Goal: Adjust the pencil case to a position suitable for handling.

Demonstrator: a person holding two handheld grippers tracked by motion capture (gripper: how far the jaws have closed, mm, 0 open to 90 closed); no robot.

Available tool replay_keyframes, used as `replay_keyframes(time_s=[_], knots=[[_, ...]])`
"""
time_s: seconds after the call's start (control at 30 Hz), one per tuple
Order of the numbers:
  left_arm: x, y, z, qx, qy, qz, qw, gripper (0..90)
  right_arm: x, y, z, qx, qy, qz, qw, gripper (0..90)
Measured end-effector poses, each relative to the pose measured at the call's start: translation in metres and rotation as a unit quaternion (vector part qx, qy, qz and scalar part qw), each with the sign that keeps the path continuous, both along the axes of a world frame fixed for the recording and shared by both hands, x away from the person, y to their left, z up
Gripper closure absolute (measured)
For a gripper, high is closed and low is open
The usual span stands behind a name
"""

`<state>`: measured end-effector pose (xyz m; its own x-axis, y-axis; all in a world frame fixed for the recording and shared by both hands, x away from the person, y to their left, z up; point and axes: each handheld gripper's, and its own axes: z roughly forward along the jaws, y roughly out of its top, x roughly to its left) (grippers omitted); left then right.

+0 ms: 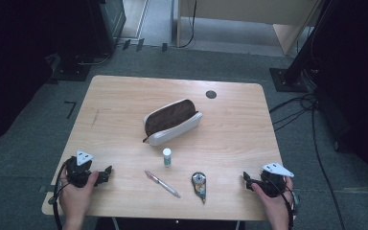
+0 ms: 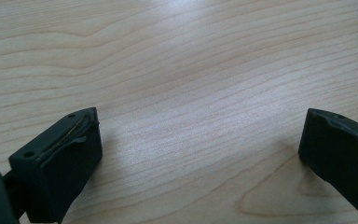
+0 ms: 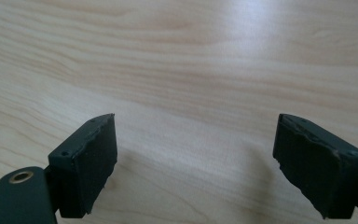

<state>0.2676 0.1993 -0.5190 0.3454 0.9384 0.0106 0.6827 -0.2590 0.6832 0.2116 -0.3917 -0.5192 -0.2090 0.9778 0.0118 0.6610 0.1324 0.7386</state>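
A brown and white pencil case (image 1: 172, 121) lies open-topped at the middle of the wooden table (image 1: 120, 100). In front of it stands a small white glue stick (image 1: 166, 156). A pen (image 1: 162, 184) and a correction tape dispenser (image 1: 199, 185) lie near the front edge. My left gripper (image 1: 108, 171) rests at the front left, held by a hand, jaws wide apart over bare wood (image 2: 200, 135). My right gripper (image 1: 246, 179) rests at the front right, also open over bare wood (image 3: 196, 140). Nothing sits between either pair of jaws.
A round dark grommet (image 1: 211, 94) is set in the table's far right part. Black stands (image 1: 287, 76) and cables (image 1: 311, 124) lie on the grey floor to the right. A dark cabinet (image 1: 106, 19) stands beyond the table's far left.
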Motion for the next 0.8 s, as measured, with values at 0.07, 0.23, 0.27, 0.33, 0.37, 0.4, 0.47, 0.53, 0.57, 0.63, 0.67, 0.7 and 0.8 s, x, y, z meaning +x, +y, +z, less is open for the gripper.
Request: replay_keyframes(time_s=[0.07, 0.23, 0.27, 0.33, 0.37, 0.4, 0.47, 0.53, 0.57, 0.63, 0.67, 0.7, 0.8], knots=[[0.000, 0.000, 0.000, 0.001, 0.000, -0.002, 1.0000, 0.0, 0.001, 0.000, 0.008, 0.010, -0.011, 0.002, 0.9999, 14.9], [0.001, -0.001, 0.000, 0.001, 0.000, -0.003, 1.0000, 0.0, 0.007, 0.008, 0.031, 0.024, -0.039, 0.026, 0.9986, 17.9], [0.001, -0.001, 0.000, 0.001, 0.000, -0.003, 1.0000, 0.0, 0.008, 0.010, 0.035, 0.022, -0.042, 0.032, 0.9984, 17.9], [0.001, -0.001, 0.000, 0.000, 0.001, -0.003, 1.0000, 0.0, 0.013, 0.017, 0.045, 0.018, -0.047, 0.051, 0.9974, 17.9], [0.001, -0.001, 0.000, 0.000, 0.001, -0.003, 1.0000, 0.0, 0.015, 0.020, 0.050, 0.016, -0.048, 0.058, 0.9970, 17.9], [0.002, -0.002, 0.000, -0.001, 0.000, -0.004, 1.0000, 0.0, 0.017, 0.023, 0.054, 0.013, -0.049, 0.066, 0.9965, 17.9], [0.002, -0.002, 0.000, 0.000, 0.000, -0.004, 1.0000, 0.0, 0.021, 0.029, 0.062, 0.010, -0.053, 0.079, 0.9954, 17.9], [0.002, -0.002, 0.000, 0.000, 0.000, -0.004, 1.0000, 0.0, 0.026, 0.036, 0.069, 0.009, -0.058, 0.092, 0.9941, 17.9], [0.002, -0.002, 0.000, 0.000, 0.000, -0.006, 1.0000, 0.0, 0.029, 0.039, 0.072, 0.010, -0.060, 0.098, 0.9933, 17.8], [0.002, -0.002, 0.000, 0.001, 0.000, -0.007, 1.0000, 0.0, 0.034, 0.045, 0.078, 0.011, -0.067, 0.109, 0.9918, 17.7], [0.002, -0.002, 0.000, 0.001, 0.000, -0.007, 1.0000, 0.0, 0.036, 0.048, 0.081, 0.013, -0.067, 0.114, 0.9912, 17.8], [0.002, -0.002, 0.000, 0.001, 0.001, -0.008, 1.0000, 0.0, 0.039, 0.051, 0.083, 0.016, -0.068, 0.122, 0.9901, 17.8], [0.002, -0.002, 0.000, 0.001, 0.001, -0.008, 1.0000, 0.0, 0.046, 0.062, 0.090, 0.020, -0.073, 0.142, 0.9870, 17.5]])
